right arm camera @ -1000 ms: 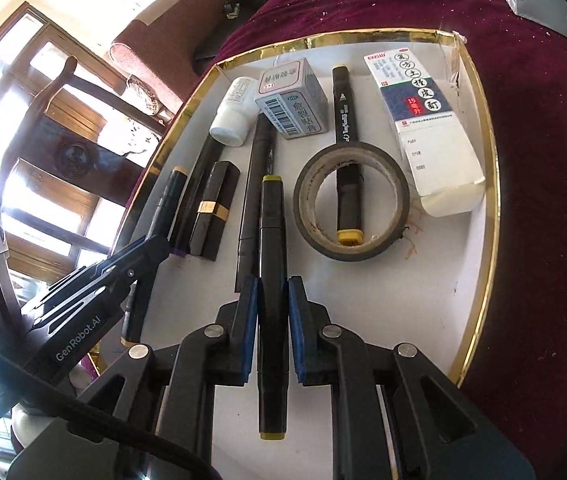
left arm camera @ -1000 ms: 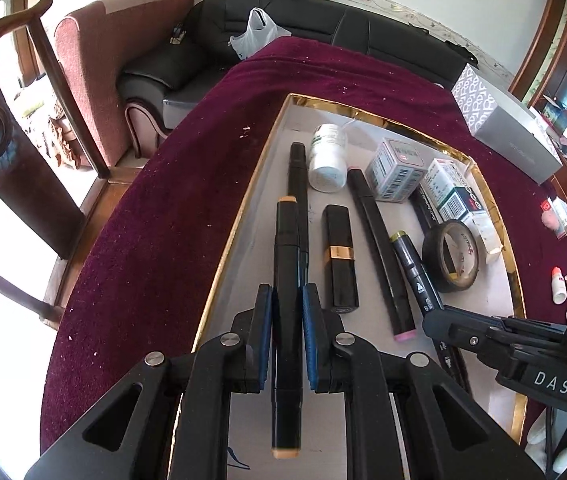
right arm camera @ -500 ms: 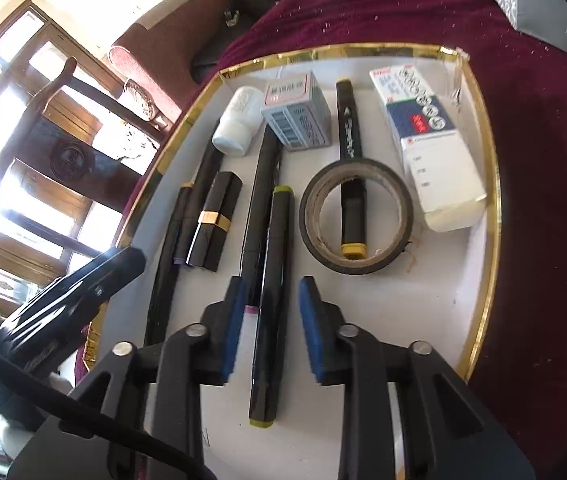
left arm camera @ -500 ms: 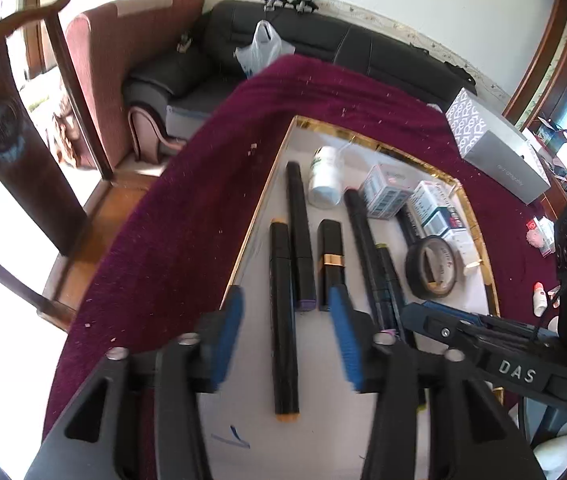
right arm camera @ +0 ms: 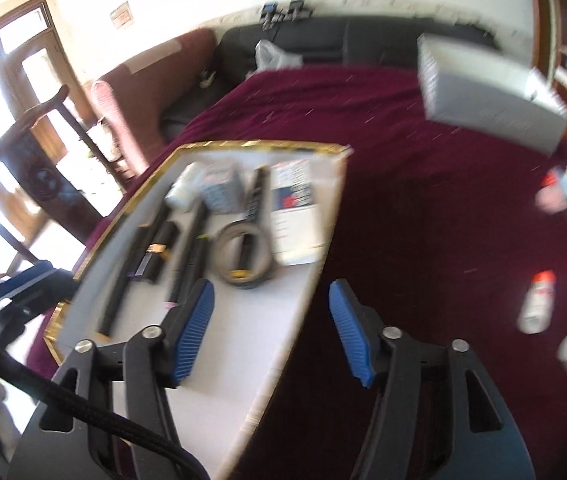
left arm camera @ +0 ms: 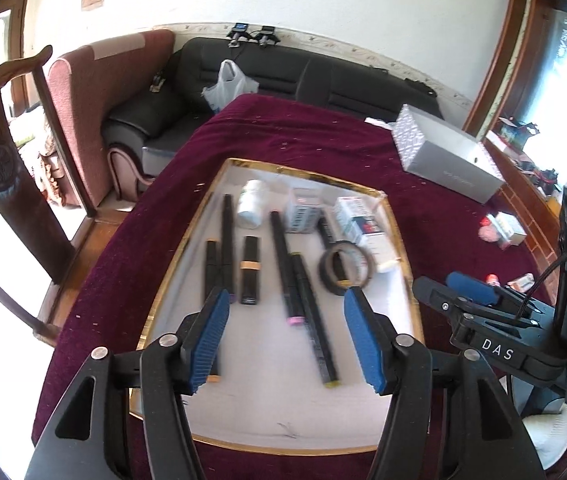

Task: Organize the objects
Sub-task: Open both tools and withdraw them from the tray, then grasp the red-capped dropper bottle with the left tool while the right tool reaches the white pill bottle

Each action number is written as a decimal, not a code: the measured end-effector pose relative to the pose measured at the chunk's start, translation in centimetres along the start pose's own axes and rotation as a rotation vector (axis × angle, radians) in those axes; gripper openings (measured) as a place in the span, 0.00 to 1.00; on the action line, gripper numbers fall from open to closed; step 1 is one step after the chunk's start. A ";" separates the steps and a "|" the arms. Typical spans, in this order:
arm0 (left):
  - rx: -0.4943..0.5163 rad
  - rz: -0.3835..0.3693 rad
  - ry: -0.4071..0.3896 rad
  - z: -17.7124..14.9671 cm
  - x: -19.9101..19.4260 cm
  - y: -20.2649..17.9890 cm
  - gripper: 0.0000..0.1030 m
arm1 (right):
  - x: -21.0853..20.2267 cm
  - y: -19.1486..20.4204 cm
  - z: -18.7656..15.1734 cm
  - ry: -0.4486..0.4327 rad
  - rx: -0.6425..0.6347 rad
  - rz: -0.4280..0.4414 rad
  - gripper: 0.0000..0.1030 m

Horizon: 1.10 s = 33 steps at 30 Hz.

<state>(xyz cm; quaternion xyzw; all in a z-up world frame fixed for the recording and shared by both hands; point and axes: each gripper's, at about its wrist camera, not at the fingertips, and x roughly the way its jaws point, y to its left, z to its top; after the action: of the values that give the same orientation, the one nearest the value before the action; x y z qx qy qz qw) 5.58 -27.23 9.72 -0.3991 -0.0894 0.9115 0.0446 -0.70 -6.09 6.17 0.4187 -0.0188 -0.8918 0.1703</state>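
Markers lie loose in the gold-rimmed tray (left arm camera: 399, 240) now: a second ago each of our grippers pinched one, and both have since let go and pulled up and back. We see our left gripper (left arm camera: 287, 336) above the tray's near half, tilted down, its jaws opening with nothing between the blue pads (left arm camera: 209, 340); the orange-capped marker (left arm camera: 210, 264) rests by the left rim and the yellow-capped marker (left arm camera: 315, 320) near the middle. Our right gripper (right arm camera: 269, 332) hovers over the tray's right edge, jaws likewise opening and empty, that view blurred. Around them spreads the maroon cloth (left arm camera: 123, 272), with a grey box (left arm camera: 447, 160) at its far side and a black sofa (left arm camera: 323, 76) beyond. Inside the tray also sit a tape roll (left arm camera: 345, 268), a white bottle (left arm camera: 251, 204) and a lipstick (left arm camera: 250, 270).
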 end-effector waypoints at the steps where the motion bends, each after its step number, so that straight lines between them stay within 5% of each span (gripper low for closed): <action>1: 0.000 -0.015 -0.002 0.0 -0.2 -0.5 0.54 | -0.5 -0.5 -0.1 -0.015 -0.003 -0.020 0.64; 14: 0.139 -0.088 0.058 -1.6 1.3 -9.5 0.54 | -4.5 -9.2 -2.2 -0.058 0.071 -0.125 0.64; 27: 0.214 -0.154 0.167 -1.5 7.1 -19.2 0.54 | -8.7 -27.3 -5.1 -0.192 0.507 -0.147 0.68; 33: 0.201 -0.178 0.225 -2.1 11.7 -24.4 0.54 | -8.6 -32.6 -7.8 -0.247 0.659 -0.075 0.68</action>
<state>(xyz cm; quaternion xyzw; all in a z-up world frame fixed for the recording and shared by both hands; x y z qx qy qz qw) -0.54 -1.29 4.78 -0.4826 -0.0275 0.8578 0.1745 0.92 28.25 1.73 0.3404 -0.3108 -0.8874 -0.0106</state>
